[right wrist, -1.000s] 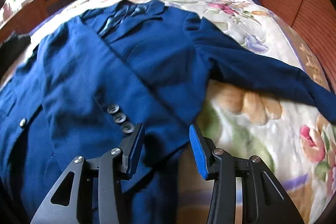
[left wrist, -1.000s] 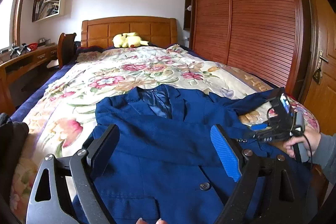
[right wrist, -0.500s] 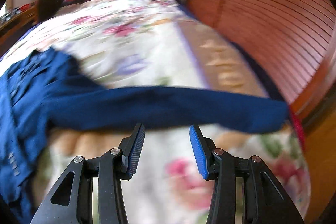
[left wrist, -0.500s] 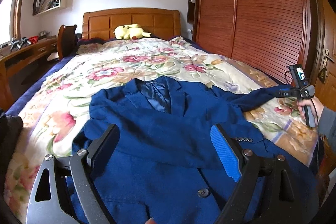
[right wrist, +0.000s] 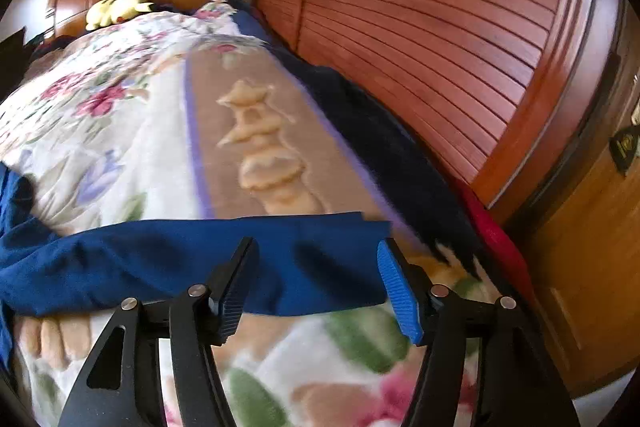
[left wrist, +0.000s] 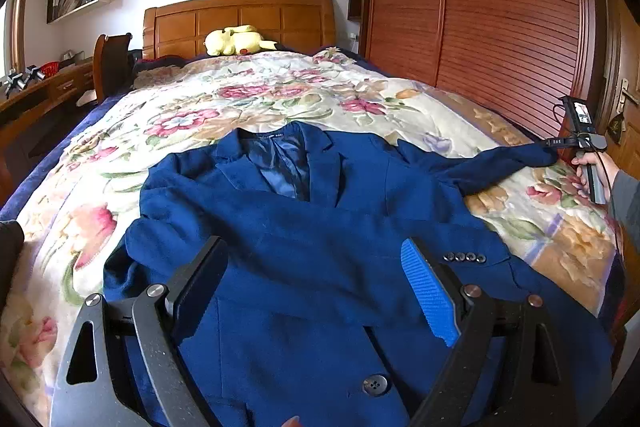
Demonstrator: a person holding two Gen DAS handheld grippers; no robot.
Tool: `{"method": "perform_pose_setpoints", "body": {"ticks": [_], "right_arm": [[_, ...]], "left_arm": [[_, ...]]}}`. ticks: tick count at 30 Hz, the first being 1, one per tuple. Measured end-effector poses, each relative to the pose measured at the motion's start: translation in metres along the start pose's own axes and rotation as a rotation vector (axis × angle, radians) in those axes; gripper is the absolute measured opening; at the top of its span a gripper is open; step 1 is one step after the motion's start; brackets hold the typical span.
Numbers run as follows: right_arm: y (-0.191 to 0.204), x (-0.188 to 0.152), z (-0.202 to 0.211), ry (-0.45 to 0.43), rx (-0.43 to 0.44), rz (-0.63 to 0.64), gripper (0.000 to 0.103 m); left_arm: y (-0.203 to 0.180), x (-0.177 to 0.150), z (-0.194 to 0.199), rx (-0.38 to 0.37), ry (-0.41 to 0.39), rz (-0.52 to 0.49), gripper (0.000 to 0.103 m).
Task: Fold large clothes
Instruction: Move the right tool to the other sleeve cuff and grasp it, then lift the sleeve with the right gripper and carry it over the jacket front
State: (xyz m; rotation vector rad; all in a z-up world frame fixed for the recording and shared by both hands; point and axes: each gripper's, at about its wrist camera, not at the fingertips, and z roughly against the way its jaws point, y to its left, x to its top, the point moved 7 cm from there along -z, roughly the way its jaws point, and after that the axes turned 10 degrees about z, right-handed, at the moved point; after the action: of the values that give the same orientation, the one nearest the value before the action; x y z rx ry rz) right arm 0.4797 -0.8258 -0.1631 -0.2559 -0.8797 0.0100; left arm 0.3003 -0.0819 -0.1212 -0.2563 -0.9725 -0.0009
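Floral cotton is covering the whole bed (left wrist: 256,99), and on its near half the blue jacket (left wrist: 320,247) is lying face up, collar pointing toward the wooden headboard (left wrist: 240,15). One sleeve seems to be already lying across the chest, with its four cuff buttons (left wrist: 464,257) showing near the jacket's right edge, so I am judging that the first fold is done. The other sleeve (right wrist: 192,263) is stretching out flat to the side, toward the wardrobe (left wrist: 500,19), so this fold is not yet made. The body fold is also waiting, so most of the work is remaining.

Left tongs (left wrist: 316,287) are hovering above the jacket front, wide open and holding nothing. Right tongs (right wrist: 316,283) are hanging just over the cuff end of the outstretched sleeve, also open with the cloth between the fingers but not pinched; whether they are touching it I cannot tell. A yellow plush toy (left wrist: 236,41) is resting by the headboard.
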Motion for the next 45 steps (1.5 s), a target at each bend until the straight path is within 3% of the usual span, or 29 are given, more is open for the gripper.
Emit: {"method": "perform_pose_setpoints", "body": {"ticks": [7, 16, 18, 20, 22, 31, 45], "right_arm": [[-0.011, -0.005, -0.032, 0.094, 0.057, -0.100, 0.066], [-0.002, -0.012, -0.042, 0.132, 0.060, -0.061, 0.066], [0.000, -0.013, -0.041, 0.148, 0.035, -0.019, 0.058], [0.002, -0.012, -0.036, 0.156, 0.025, 0.031, 0.035], [0.001, -0.006, -0.026, 0.144, 0.052, 0.037, 0.025], [0.033, 0.035, 0.064, -0.019, 0.089, 0.124, 0.018], [0.183, 0.073, 0.256, -0.334, 0.234, 0.384, 0.015]], "left_arm": [[0.001, -0.005, -0.009, 0.015, 0.029, -0.009, 0.089], [0.003, -0.008, -0.011, 0.025, 0.049, -0.015, 0.089], [0.004, -0.009, -0.012, 0.026, 0.051, -0.018, 0.089], [0.005, -0.011, -0.013, 0.029, 0.059, -0.018, 0.089], [0.006, -0.012, -0.013, 0.031, 0.066, -0.020, 0.089], [0.007, -0.014, 0.006, 0.011, 0.058, -0.028, 0.089], [0.018, -0.016, 0.050, -0.008, -0.002, -0.037, 0.089]]}}
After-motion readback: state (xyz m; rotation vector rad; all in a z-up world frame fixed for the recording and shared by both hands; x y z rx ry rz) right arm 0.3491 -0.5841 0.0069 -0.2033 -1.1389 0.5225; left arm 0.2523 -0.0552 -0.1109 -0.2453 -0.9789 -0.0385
